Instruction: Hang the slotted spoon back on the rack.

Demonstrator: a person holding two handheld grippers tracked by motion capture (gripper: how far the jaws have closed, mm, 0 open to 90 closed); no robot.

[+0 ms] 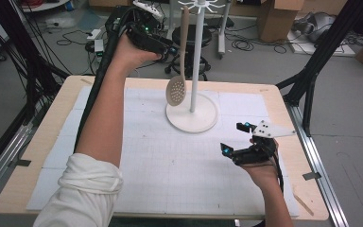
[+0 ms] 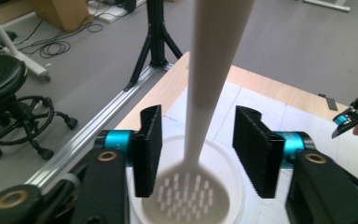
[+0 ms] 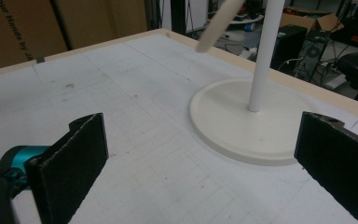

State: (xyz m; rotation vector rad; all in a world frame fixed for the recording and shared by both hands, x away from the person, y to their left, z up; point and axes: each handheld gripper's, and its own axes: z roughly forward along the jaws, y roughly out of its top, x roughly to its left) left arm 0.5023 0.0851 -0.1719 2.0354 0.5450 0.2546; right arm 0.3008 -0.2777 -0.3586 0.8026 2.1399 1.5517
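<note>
Slotted spoon hanging on rack; both grippers open, neither gripping.

The slotted spoon (image 1: 181, 56) hangs from the top hooks of the white rack (image 1: 196, 56), just beside the rack's pole on its left in the high view, its perforated bowl suspended above the rack's round base (image 1: 203, 120). The left gripper (image 1: 168, 48) is raised beside the rack's pole at the level of the spoon handle; in the left gripper view its jaws stand wide on either side of the handle, with a clear gap on both sides and no contact. The right gripper (image 1: 234, 137) sits low over the gridded mat (image 1: 170, 161), near the rack's base on the person's side, jaws spread wide and holding nothing.
</note>
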